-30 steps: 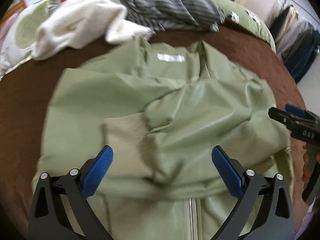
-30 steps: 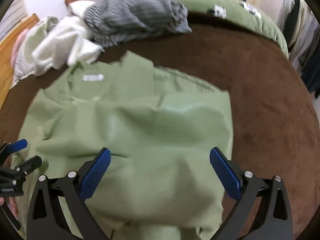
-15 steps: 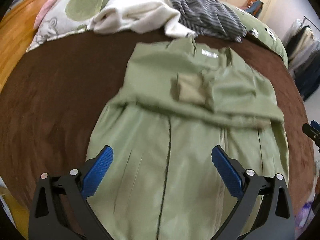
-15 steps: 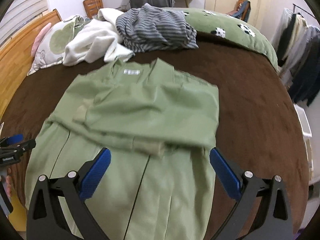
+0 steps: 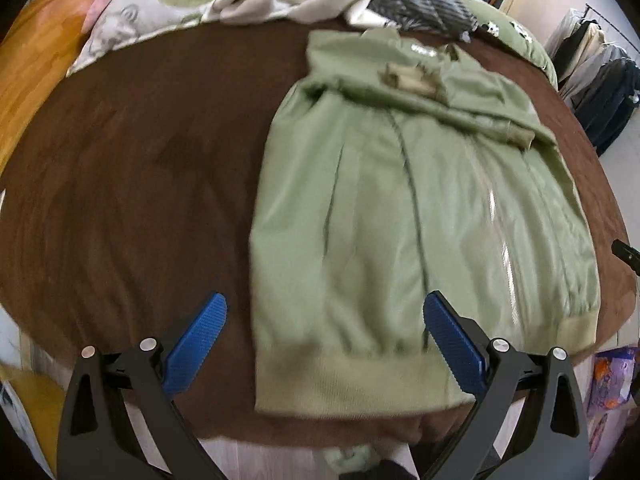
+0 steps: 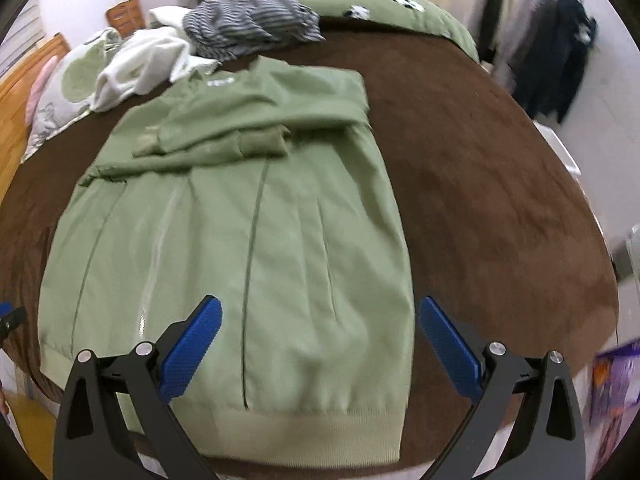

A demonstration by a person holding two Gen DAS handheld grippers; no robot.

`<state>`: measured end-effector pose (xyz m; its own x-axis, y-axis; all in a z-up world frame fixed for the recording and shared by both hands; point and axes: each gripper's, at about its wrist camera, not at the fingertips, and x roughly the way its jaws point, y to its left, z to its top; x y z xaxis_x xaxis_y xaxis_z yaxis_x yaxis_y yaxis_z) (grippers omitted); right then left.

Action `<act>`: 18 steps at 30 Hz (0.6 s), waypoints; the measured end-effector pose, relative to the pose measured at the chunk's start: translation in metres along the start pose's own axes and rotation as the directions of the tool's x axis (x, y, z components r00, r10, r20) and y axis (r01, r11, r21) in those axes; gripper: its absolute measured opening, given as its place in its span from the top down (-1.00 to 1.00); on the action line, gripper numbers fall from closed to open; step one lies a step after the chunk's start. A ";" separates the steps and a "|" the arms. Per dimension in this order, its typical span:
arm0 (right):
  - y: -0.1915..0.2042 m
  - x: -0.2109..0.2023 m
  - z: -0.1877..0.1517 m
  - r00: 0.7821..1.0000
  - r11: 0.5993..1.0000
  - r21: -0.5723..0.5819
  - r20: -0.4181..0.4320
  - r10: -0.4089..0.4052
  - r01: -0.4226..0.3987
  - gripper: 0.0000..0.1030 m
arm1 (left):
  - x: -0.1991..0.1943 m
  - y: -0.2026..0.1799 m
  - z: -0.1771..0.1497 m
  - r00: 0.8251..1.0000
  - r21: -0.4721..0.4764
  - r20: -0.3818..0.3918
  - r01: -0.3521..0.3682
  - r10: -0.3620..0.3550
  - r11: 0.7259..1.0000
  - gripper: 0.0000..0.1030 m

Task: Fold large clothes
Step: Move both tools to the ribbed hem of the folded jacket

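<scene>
A large light-green zip jacket (image 5: 420, 216) lies flat on the brown bedspread (image 5: 140, 160), collar at the far end, ribbed hem nearest me. Both sleeves are folded across its chest (image 6: 256, 128). My left gripper (image 5: 326, 344) is open and empty, hovering over the hem's left corner. My right gripper (image 6: 318, 346) is open and empty, above the hem's right corner; the jacket (image 6: 240, 248) fills that view. The tip of the right gripper shows at the left view's right edge (image 5: 626, 254).
A white garment (image 6: 140, 64) and a grey striped garment (image 6: 248, 24) are piled beyond the collar. A patterned pillow (image 5: 160, 4) lies far left, a green duvet (image 6: 384, 4) far right. Clothes hang on a rack (image 6: 540, 52) at right. The bed's near edge lies just below the hem.
Both grippers pulled back from the folded sleeves at the chest toward the hem. The jacket's whole lower body has come into view. Both stay open.
</scene>
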<state>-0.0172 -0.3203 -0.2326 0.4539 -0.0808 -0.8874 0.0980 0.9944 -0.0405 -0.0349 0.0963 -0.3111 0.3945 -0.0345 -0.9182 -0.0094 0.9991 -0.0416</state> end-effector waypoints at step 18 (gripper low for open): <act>-0.041 0.059 -0.070 0.990 0.990 0.089 -0.082 0.115 -0.107 -0.90 | 0.054 0.031 -0.053 0.989 -0.137 -0.032 0.136 -0.141 0.981 -0.87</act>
<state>-0.0569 -0.3610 -0.3155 0.3878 0.0396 -0.9209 0.1269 0.9873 0.0959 -0.0621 0.1241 -0.3829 0.3621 -0.1760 -0.9154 -0.0820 0.9722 -0.2194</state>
